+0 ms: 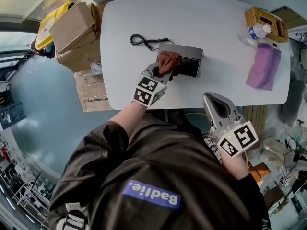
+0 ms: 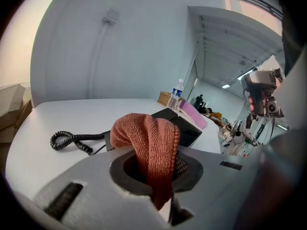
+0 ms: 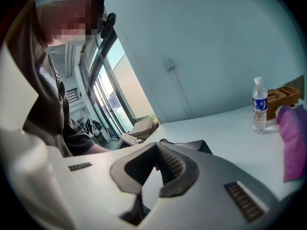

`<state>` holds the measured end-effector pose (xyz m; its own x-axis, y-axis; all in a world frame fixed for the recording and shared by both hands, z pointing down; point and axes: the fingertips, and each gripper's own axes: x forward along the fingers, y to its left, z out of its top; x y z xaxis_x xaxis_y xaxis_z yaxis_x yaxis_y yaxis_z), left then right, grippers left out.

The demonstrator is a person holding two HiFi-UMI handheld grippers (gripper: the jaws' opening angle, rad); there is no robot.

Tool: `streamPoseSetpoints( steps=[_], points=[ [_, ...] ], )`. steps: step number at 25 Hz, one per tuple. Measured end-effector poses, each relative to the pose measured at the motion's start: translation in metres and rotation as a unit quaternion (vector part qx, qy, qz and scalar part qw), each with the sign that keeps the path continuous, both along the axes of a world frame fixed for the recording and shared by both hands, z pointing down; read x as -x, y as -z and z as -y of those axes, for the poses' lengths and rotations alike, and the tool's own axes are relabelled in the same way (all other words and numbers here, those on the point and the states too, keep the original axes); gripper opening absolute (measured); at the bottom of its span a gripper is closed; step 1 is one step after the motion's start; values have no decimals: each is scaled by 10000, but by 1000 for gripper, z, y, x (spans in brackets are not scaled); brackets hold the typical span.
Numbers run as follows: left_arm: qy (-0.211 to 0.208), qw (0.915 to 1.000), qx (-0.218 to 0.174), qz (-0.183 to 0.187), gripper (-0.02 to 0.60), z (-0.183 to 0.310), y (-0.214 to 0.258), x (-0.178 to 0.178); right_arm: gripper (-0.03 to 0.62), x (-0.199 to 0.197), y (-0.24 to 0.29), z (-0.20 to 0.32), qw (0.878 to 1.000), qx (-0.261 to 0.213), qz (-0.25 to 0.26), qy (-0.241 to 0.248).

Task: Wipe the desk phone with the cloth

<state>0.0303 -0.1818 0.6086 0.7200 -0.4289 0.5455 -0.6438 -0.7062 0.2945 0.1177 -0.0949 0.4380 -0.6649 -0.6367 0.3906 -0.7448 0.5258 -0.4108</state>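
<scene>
A black desk phone sits near the white table's front edge, its coiled cord running off to the left. My left gripper is shut on a rust-red cloth that rests against the phone's left end. In the left gripper view the cloth bulges up from between the jaws, the phone behind it. My right gripper hangs below the table's front edge, jaws shut with nothing in them; in its own view the right gripper looks across the table at the phone.
On the white table at the far right are a wicker basket, a water bottle and a purple cloth. Cardboard boxes are stacked past the table's left end.
</scene>
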Motion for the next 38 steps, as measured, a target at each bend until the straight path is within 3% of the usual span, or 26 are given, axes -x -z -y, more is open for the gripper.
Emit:
streamPoseSetpoints(
  steps=[15, 22, 29, 38],
  points=[
    [836, 9957, 340, 213, 44, 15, -24, 64, 26, 24, 15, 4, 9993, -191, -68, 303],
    [1041, 9941, -103, -271, 44, -4, 61, 74, 26, 24, 44, 10, 9977, -550, 39, 392],
    [859, 9914, -638, -750, 44, -25, 151, 67, 26, 37, 68, 11, 9948, -857, 234, 488],
    [562, 9847, -980, -1329, 44, -54, 232, 65, 26, 68, 79, 14, 9910, -1020, 373, 779]
  ],
)
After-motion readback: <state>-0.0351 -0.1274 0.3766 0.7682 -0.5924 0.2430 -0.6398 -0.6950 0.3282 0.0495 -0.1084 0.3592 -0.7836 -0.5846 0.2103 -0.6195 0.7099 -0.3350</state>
